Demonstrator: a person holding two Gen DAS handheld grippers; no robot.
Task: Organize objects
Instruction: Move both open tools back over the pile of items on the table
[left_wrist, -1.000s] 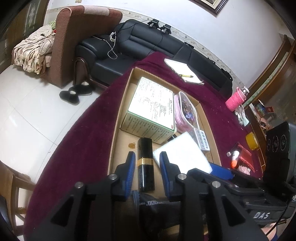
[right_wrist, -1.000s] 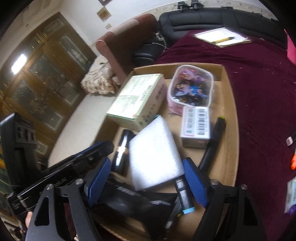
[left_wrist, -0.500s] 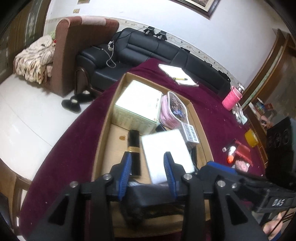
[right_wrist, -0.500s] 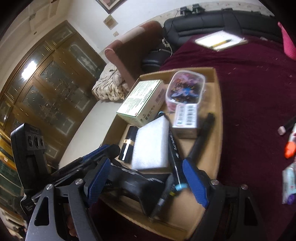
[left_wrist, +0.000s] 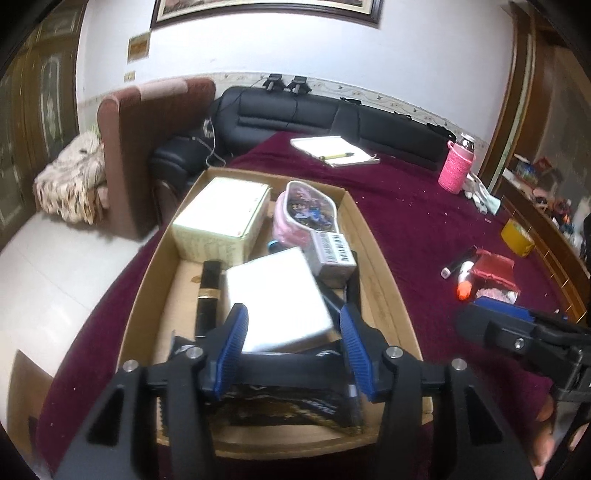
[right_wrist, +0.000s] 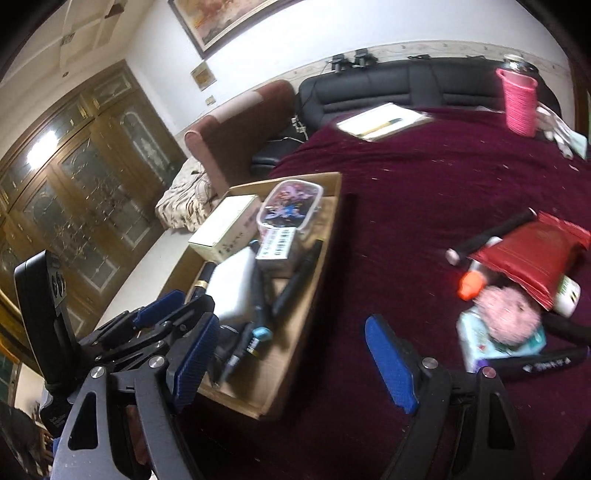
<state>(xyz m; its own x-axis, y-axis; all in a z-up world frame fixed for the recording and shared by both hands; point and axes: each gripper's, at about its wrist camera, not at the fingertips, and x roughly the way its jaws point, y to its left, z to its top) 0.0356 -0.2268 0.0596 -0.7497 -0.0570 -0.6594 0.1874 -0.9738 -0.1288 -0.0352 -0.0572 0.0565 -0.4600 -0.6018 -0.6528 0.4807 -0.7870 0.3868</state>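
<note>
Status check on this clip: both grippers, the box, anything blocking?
Left gripper jaws opening, nothing gripped. Right gripper open, empty, over the cloth. Box packed; loose items still outside it. Nothing blocking.

Left gripper (left_wrist: 291, 341), seen from its own wrist camera: black frame, two blue ribbed pads (left_wrist: 232, 338), pointing forward and downward; the jaws are opening, with nothing pressed between the pads. Right gripper (right_wrist: 291, 363), seen from its own wrist camera: the same build, tilted downward, jaws standing wide apart and empty, the blue pads (right_wrist: 389, 363) well separated. Each gripper appears in the other's view: the right at the right edge of the left view, the left at the lower left of the right view. Fingers (left_wrist: 545, 424) of the person's hand show below the right gripper's body.
</note>
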